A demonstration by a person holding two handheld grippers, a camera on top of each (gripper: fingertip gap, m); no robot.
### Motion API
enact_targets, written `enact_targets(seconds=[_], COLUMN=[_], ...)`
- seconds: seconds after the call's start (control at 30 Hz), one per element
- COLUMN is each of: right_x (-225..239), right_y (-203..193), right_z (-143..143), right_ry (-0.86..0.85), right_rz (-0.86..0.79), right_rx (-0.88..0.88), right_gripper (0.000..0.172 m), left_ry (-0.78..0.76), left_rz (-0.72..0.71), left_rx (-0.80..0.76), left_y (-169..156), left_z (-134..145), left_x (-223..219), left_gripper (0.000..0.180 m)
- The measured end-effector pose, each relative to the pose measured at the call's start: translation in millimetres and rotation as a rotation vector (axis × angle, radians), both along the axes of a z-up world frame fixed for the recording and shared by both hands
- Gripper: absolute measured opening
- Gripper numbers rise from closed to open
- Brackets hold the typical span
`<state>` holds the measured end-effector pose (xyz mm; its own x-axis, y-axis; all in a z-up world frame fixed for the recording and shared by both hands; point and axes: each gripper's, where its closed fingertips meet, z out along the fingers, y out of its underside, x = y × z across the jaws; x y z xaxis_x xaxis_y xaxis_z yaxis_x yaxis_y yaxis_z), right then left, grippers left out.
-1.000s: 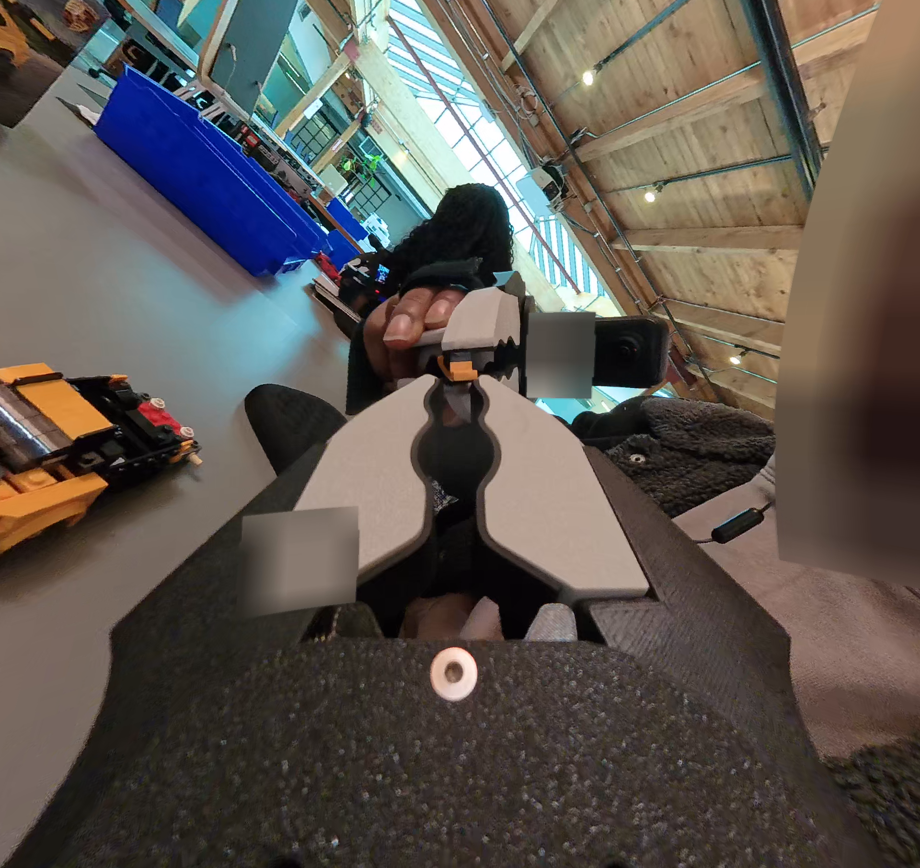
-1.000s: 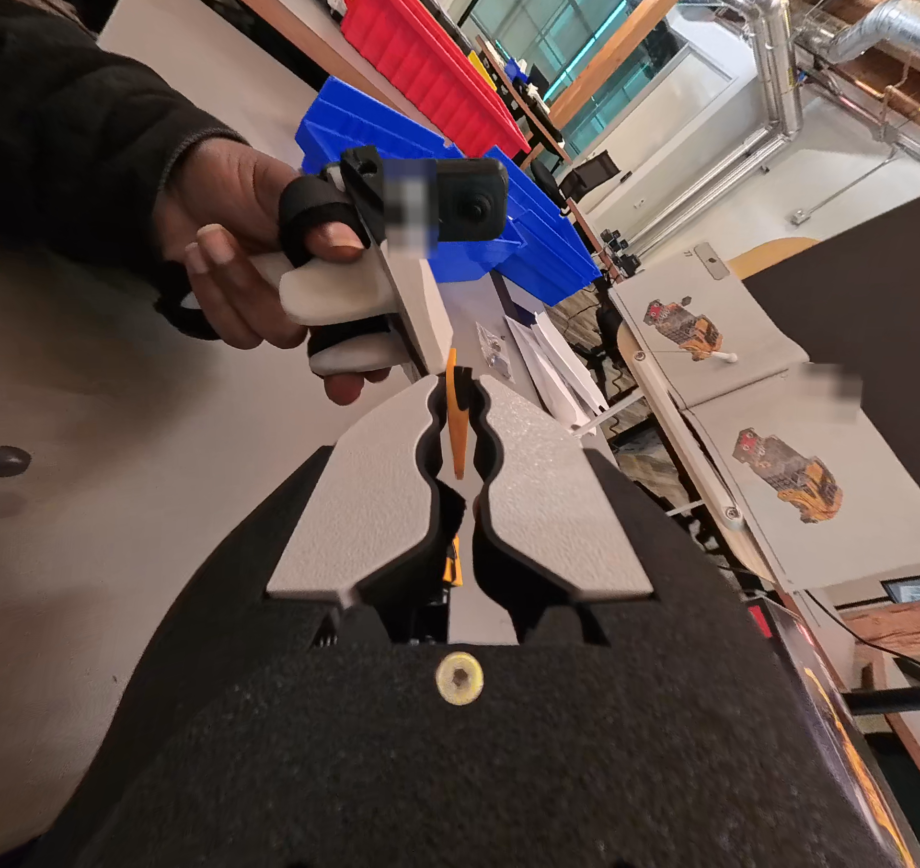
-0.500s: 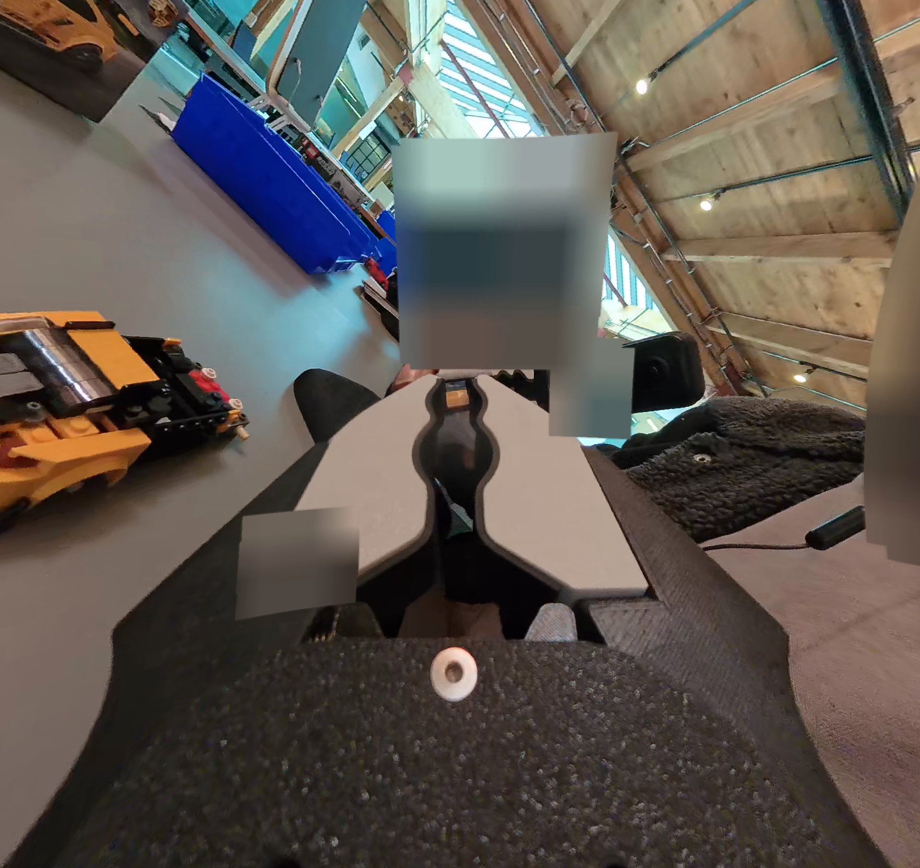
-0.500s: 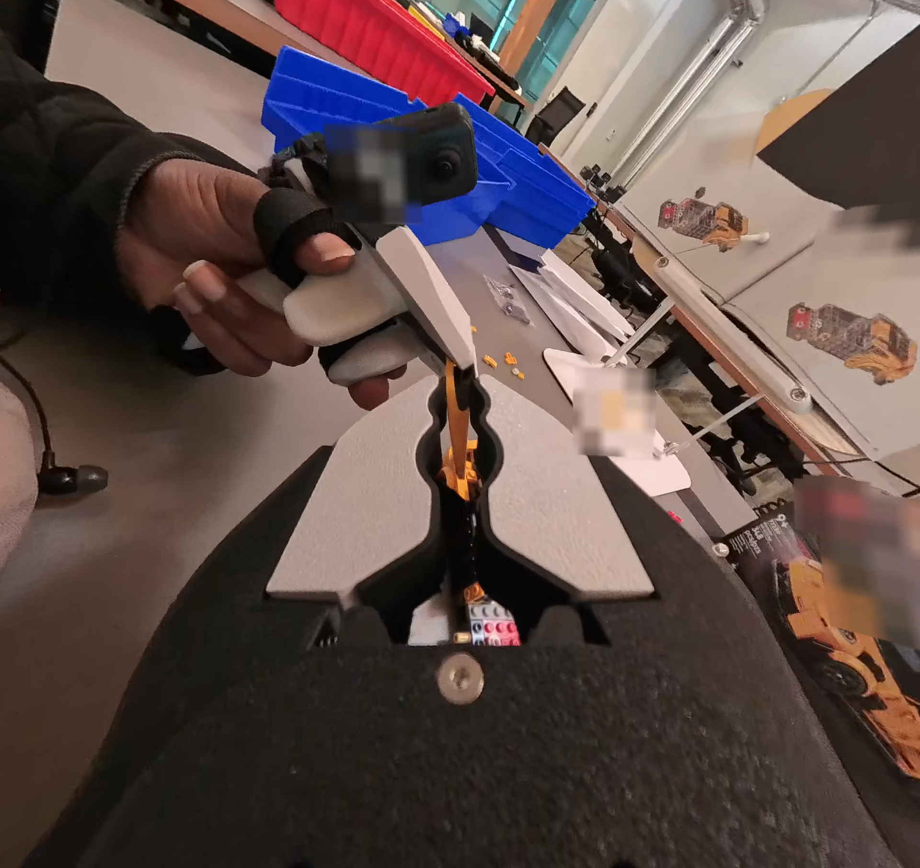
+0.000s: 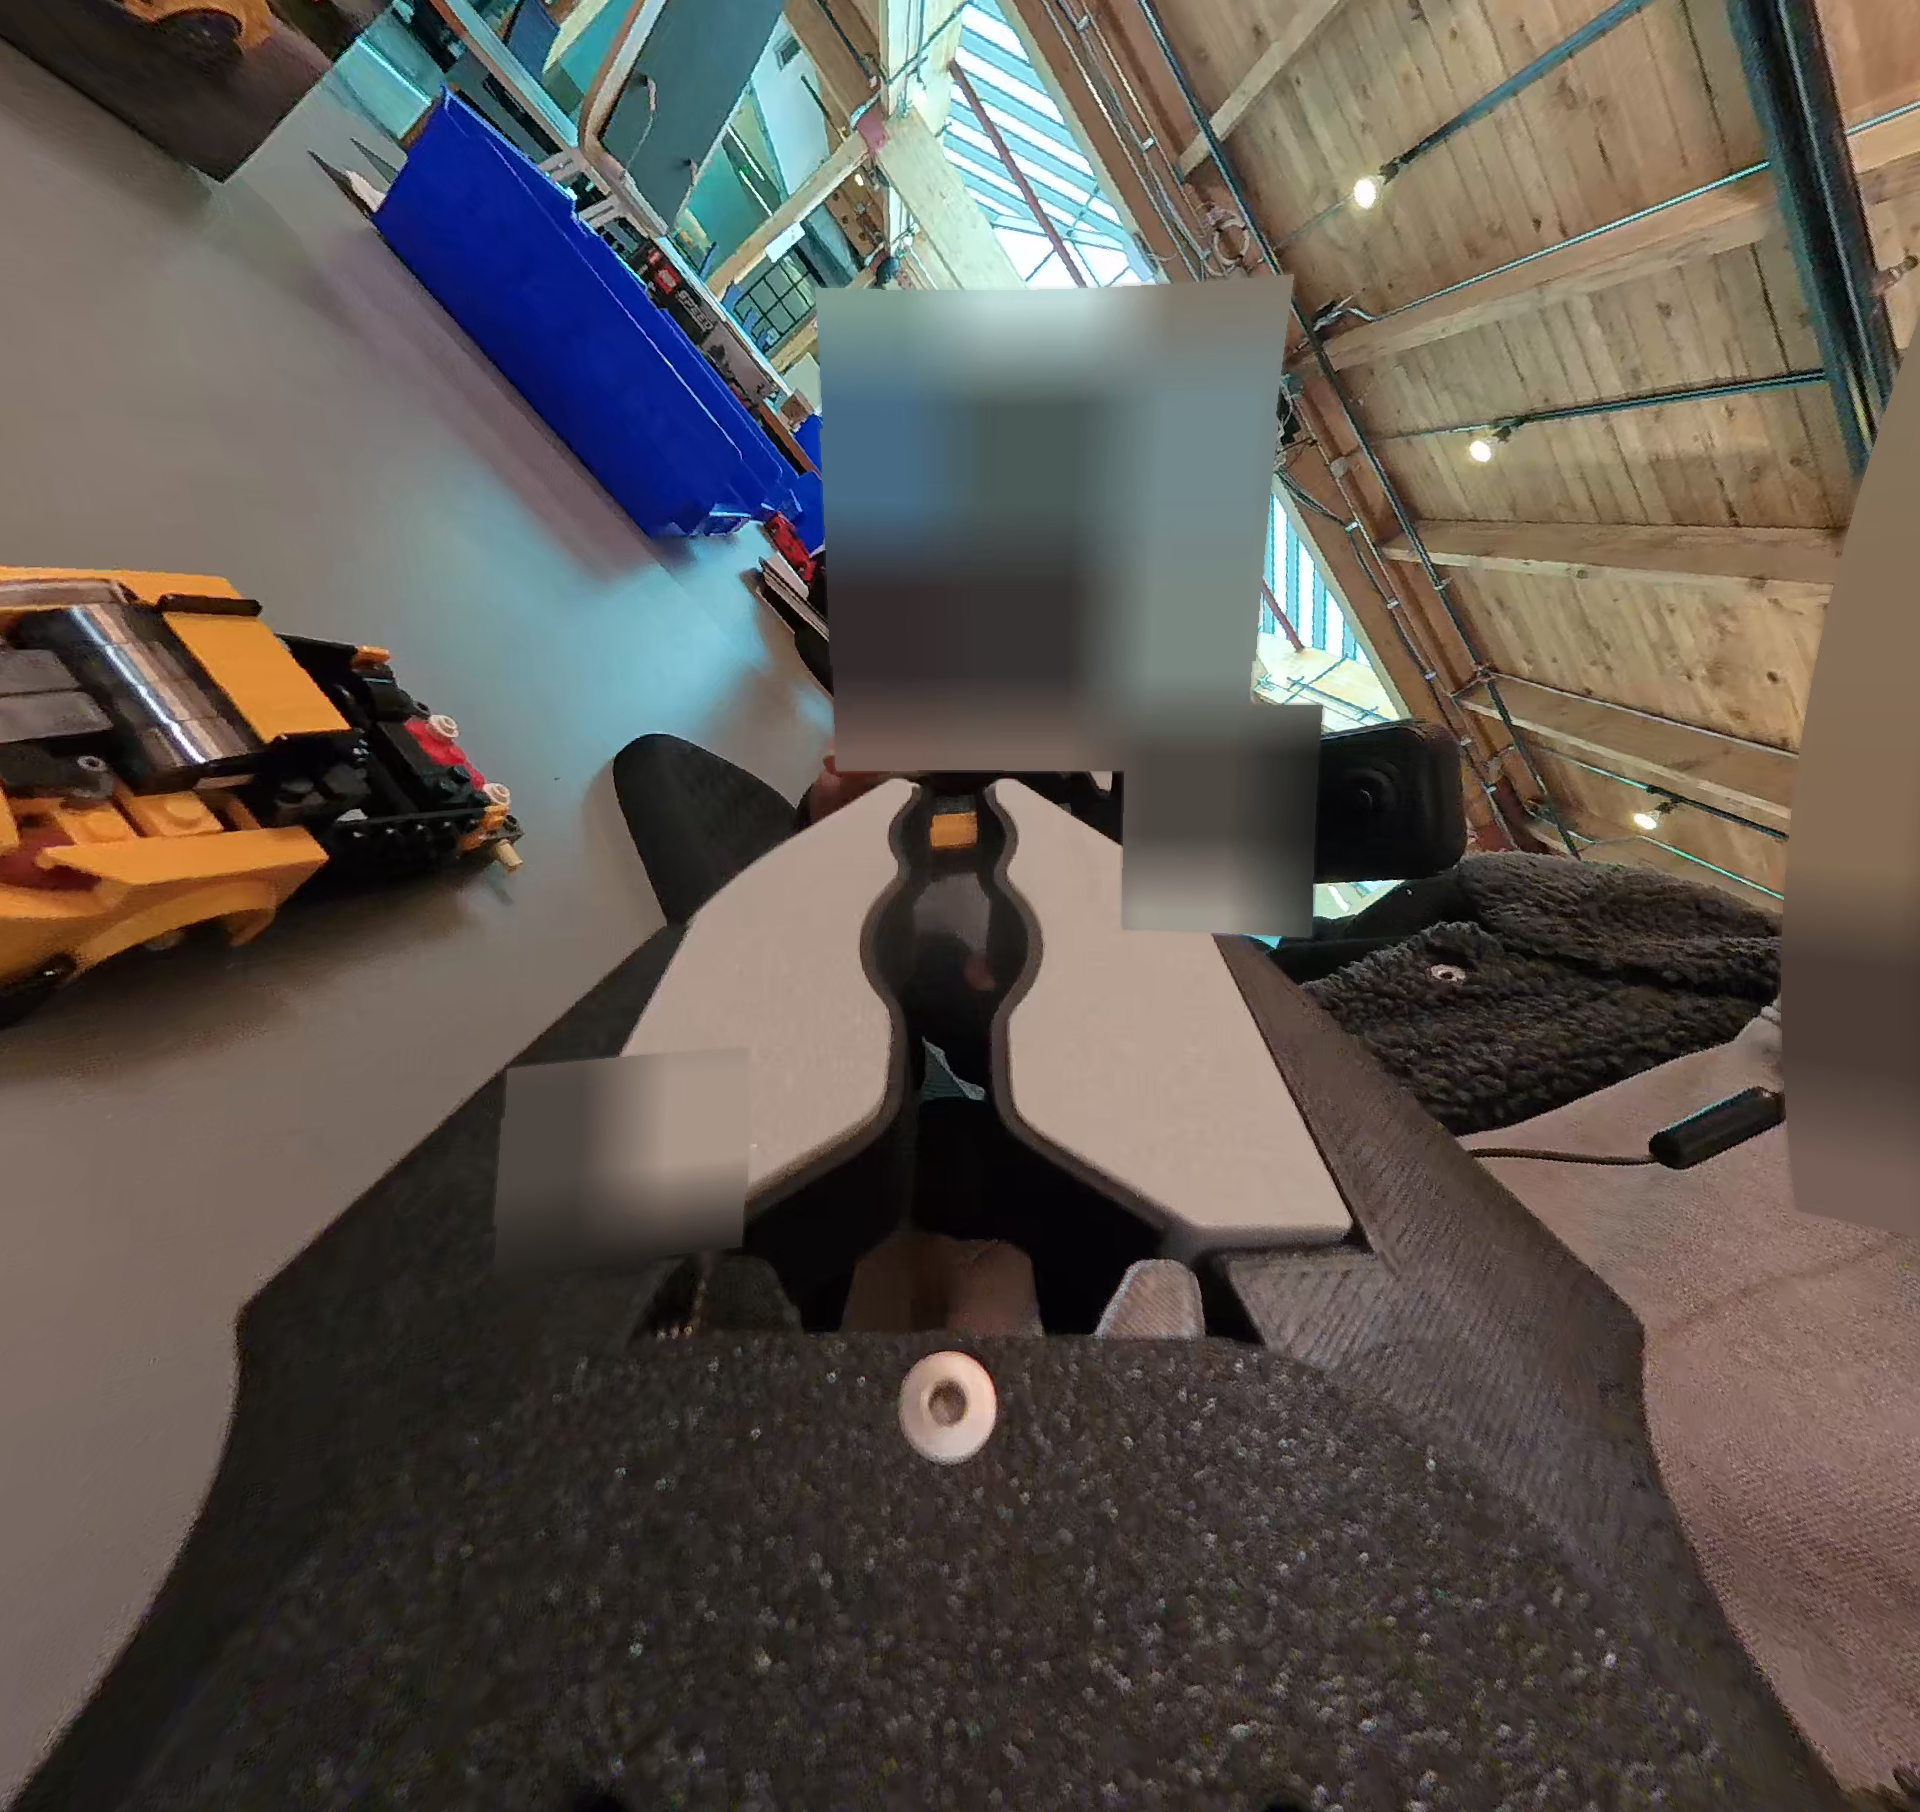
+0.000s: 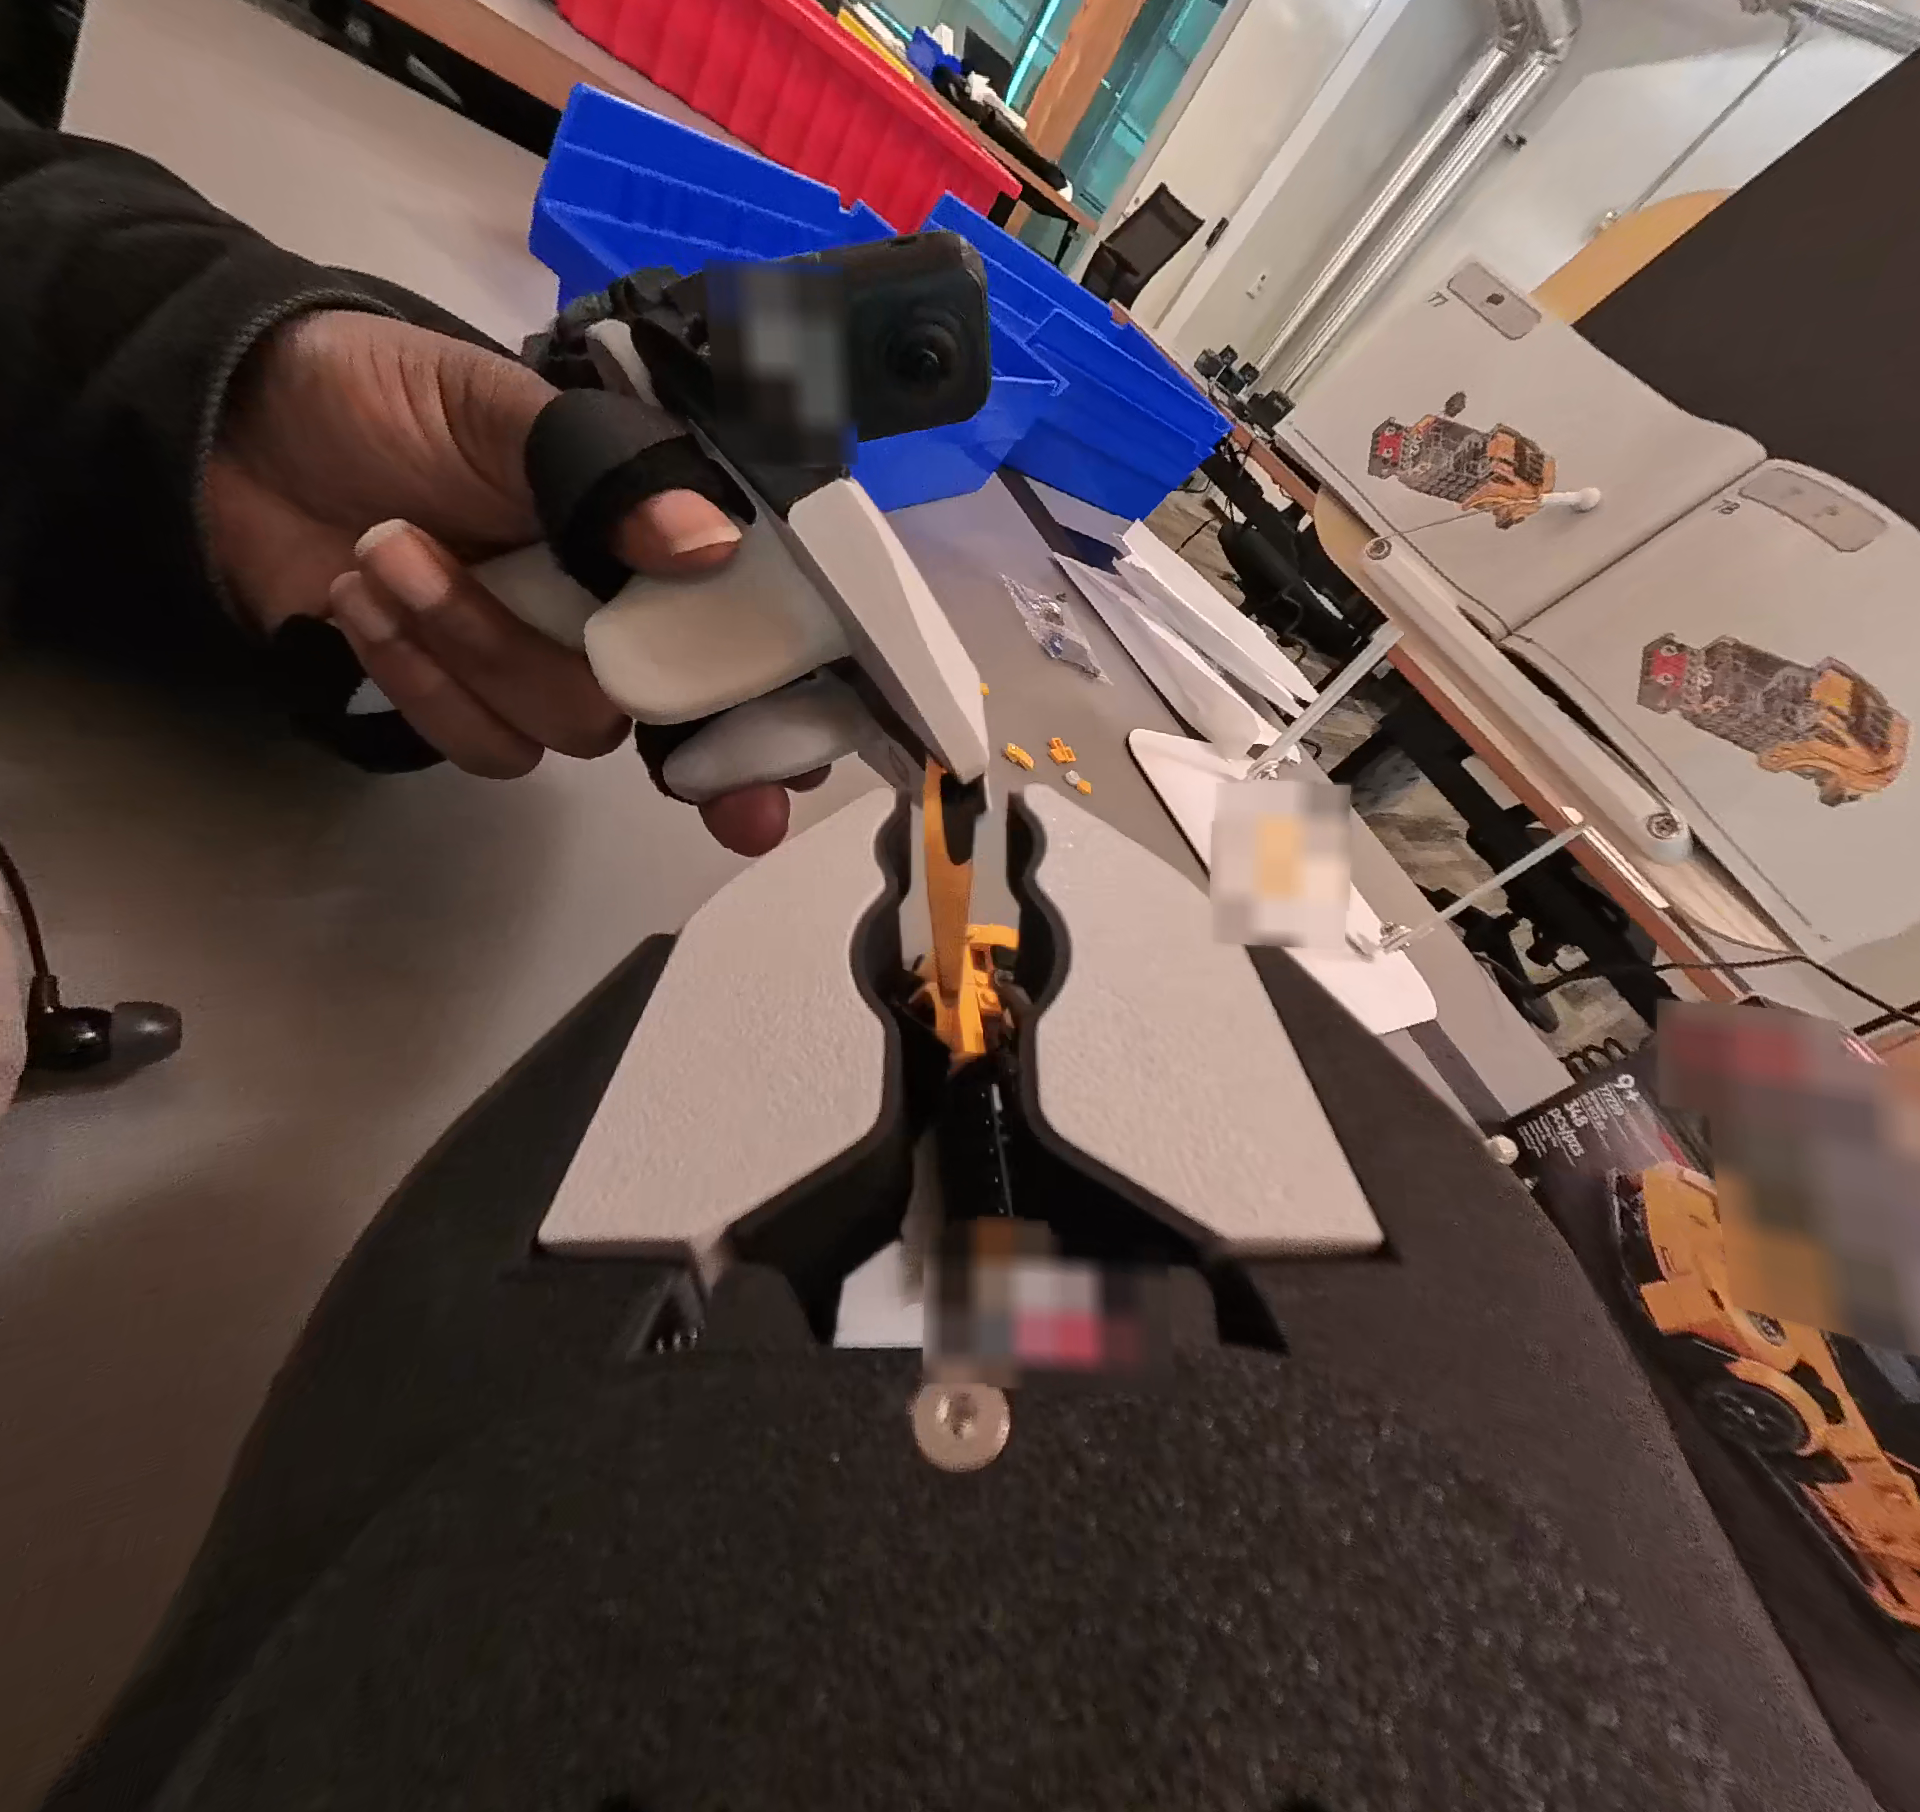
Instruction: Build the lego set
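My left gripper (image 5: pixel 951 806) is shut on a small orange brick piece (image 5: pixel 951 830), pinched at its fingertips. In the right wrist view the left gripper (image 6: pixel 951 775), held in a hand, grips the top end of this long thin orange piece (image 6: pixel 948 889). The piece hangs down between the fingers of my right gripper (image 6: pixel 954 812). The right jaws stand apart with a gap on each side of the piece, so they do not press on it. A yellow and black brick car (image 5: pixel 156 775) lies on the grey table (image 5: pixel 364 412) to the left, and part of it (image 6: pixel 982 993) shows through the right jaws.
Blue bins (image 6: pixel 727 224) and a red bin (image 6: pixel 748 37) stand at the back. Loose small orange pieces (image 6: pixel 1049 749), a plastic bag (image 6: pixel 1049 619) and white sheets (image 6: pixel 1195 619) lie beyond the grippers. A box with a yellow car picture (image 6: pixel 1662 1274) is on the right. Only a small space, under 4 cm, lies between the two pairs of fingers.
My right jaws were shut on the orange piece and have now opened off it. The left gripper keeps its hold on the piece's end. Both grippers have tilted lower toward the table.
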<state>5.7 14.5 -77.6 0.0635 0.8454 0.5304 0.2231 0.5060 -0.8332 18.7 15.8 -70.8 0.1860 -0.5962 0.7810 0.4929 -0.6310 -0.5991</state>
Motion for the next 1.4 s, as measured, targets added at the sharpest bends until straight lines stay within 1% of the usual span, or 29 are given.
enact_targets(seconds=[0.03,0.07,0.17,0.3,0.4,0.47,0.5,0.6,0.73,0.83,0.9,1.0,1.1,1.2,1.27,1.33,1.4], right_x=[0,0,0,-1,-1,0,1,0,-3,-5,-4,0,4,6,7,8,9], right_y=[0,-2,-3,-1,1,6,7,6,2,0,-2,-3,-7,-14,-20,-19,-18], right_z=[0,0,2,2,4,7,8,9,7,5,6,-1,-11,-20,-25,-25,-19], right_ry=[-0.002,-0.003,0.011,0.012,0.047,0.074,0.083,0.097,0.104,0.100,0.080,-0.002,-0.075,-0.147,-0.179,-0.165,-0.116], right_rz=[0.003,0.011,0.009,0.003,0.005,-0.013,-0.017,-0.039,-0.054,-0.051,-0.020,0.050,0.116,0.194,0.231,0.224,0.227], right_rx=[0.001,0.010,0.041,-0.012,-0.101,-0.135,-0.146,-0.098,-0.024,0.010,-0.006,-0.079,-0.181,-0.322,-0.371,-0.389,-0.453], right_gripper=[0.017,0.010,0.009,0.009,0.009,0.009,0.009,0.009,0.009,0.009,0.016,0.023,0.026,0.024,0.012,0.010,0.009], left_ry=[-0.003,-0.008,-0.023,-0.055,-0.073,-0.085,-0.077,-0.039,-0.031,0.061,0.166,0.366,0.480,0.582,0.646,0.682,0.662], left_rz=[-0.005,-0.007,-0.018,-0.019,-0.004,0.015,0.021,0.013,0.014,0.000,-0.017,-0.028,-0.058,-0.108,-0.123,-0.129,-0.113], left_rx=[-0.005,-0.006,-0.012,-0.027,-0.010,0.007,0.012,0.021,0.011,0.031,0.067,0.150,0.188,0.221,0.245,0.270,0.304], left_y=[0,-1,-1,0,1,2,2,1,1,-1,-5,-10,-14,-18,-19,-18,-17], left_z=[0,0,2,3,6,9,9,7,5,2,1,1,0,-3,-4,-4,2], left_x=[1,1,1,0,-2,-6,-6,1,3,2,3,2,0,3,5,6,8], left_gripper=[0.009,0.009,0.008,0.009,0.011,0.020,0.021,0.018,0.012,0.009,0.008,0.008,0.008,0.008,0.008,0.008,0.008])
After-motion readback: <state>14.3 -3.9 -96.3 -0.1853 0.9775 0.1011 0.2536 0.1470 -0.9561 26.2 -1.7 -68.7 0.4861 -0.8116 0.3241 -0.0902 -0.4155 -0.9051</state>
